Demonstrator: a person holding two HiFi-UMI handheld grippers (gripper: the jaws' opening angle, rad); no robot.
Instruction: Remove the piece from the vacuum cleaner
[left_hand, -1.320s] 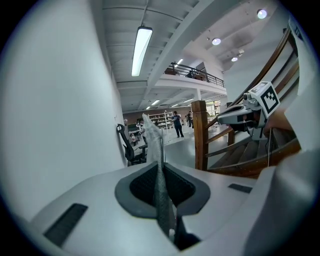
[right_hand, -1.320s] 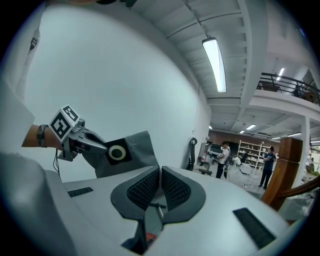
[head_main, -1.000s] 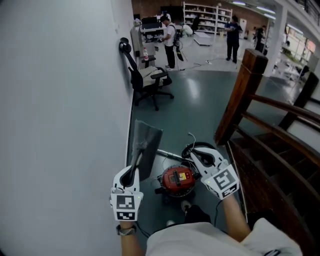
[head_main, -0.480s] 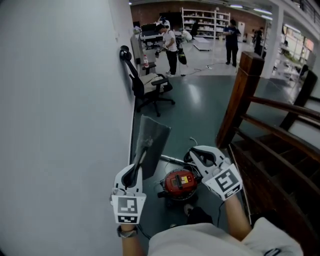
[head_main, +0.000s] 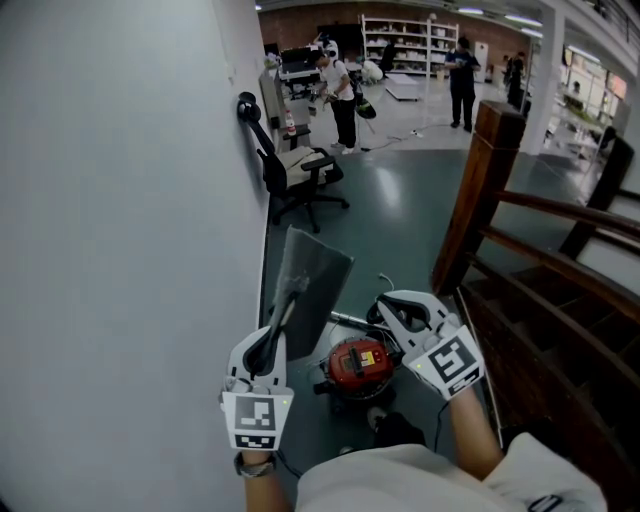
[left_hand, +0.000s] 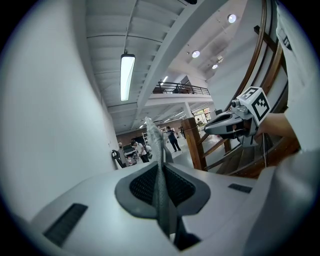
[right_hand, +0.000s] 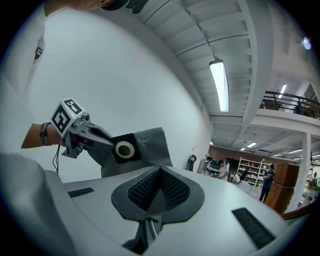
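My left gripper is shut on a flat grey vacuum bag and holds it upright above the floor, close to the white wall. In the left gripper view the bag's edge runs pinched between the pads. The right gripper view shows the bag's black collar with a white ring beside my left gripper. The red vacuum cleaner stands on the floor below, between my hands. My right gripper hovers over the cleaner's right side, shut and empty.
A white wall runs along the left. A wooden stair railing and steps stand at the right. A black office chair is ahead by the wall. People and shelves are far back. A hose lies behind the cleaner.
The bag in my left gripper has risen a little and moved forward. My right gripper has barely shifted.
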